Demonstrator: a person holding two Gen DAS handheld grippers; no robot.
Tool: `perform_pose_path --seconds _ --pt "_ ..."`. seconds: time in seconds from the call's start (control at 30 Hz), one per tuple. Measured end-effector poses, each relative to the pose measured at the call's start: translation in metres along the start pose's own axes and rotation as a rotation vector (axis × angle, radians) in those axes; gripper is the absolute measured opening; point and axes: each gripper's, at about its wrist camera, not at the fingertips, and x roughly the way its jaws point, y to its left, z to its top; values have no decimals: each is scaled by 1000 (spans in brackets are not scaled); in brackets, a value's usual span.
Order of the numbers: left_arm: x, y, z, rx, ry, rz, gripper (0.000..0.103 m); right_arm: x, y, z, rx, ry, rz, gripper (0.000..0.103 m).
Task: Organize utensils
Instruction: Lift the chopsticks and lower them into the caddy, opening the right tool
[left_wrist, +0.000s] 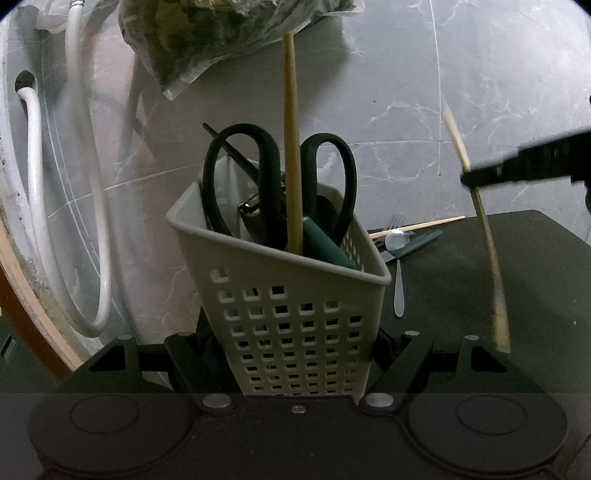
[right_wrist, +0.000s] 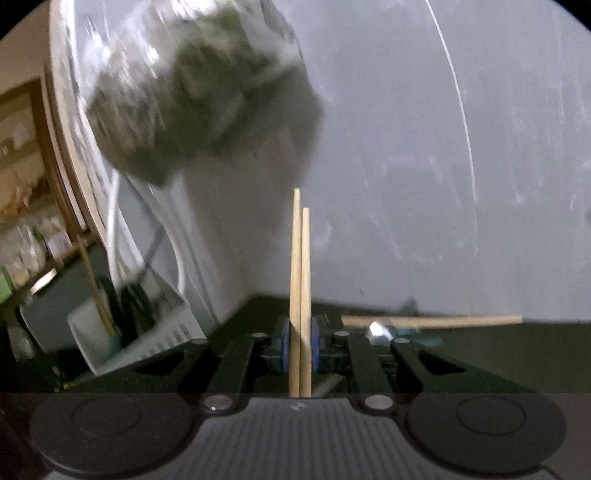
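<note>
Pinching a pair of wooden chopsticks (right_wrist: 300, 295) side by side, my right gripper (right_wrist: 300, 347) has its blue pads (right_wrist: 283, 345) narrowed onto them low on their length, so most of each stick rises free above the jaws. My left gripper (left_wrist: 299, 354) is clamped across the base of the pale perforated utensil basket (left_wrist: 291, 295), holding it tilted with its mouth open toward me. Black scissors (left_wrist: 273, 181), one upright chopstick (left_wrist: 291, 147) and a green-handled tool (left_wrist: 325, 247) already stand inside it. From the left wrist view the right gripper (left_wrist: 476, 177) shows at the right edge, carrying the sticks (left_wrist: 487, 240) over the dark tabletop (left_wrist: 517, 258), well apart from the basket.

I judge these sticks light, stiff and smooth, so they could pivot or slide against each other; a grip nearer their middle would steady them better than this low one. Left on the table beyond the basket are a metal spoon (left_wrist: 398, 258), another chopstick (left_wrist: 417, 226), a green-handled piece (left_wrist: 421, 242) and what looks like a fork (left_wrist: 394, 220). A plastic bag of greens (left_wrist: 229, 33) hangs above, and white hoses (left_wrist: 37, 177) run down the marbled wall (left_wrist: 480, 74).
</note>
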Motion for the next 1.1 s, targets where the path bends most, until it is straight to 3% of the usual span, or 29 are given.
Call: perform_pose_path --seconds 0.27,0.43,0.57,0.87,1.1 --pt "0 0 0 1 0 -1 78 1 36 51 -92 -138 62 13" --pt "1 1 0 -3 -4 -4 78 -2 73 102 -230 -211 150 13" --pt "1 1 0 -4 -6 -6 78 3 98 122 -287 -264 226 13" --pt "2 2 -1 -7 -8 -11 77 26 121 105 -259 -202 294 14" --pt "3 4 0 -9 -8 -18 77 27 124 103 -251 -209 304 14"
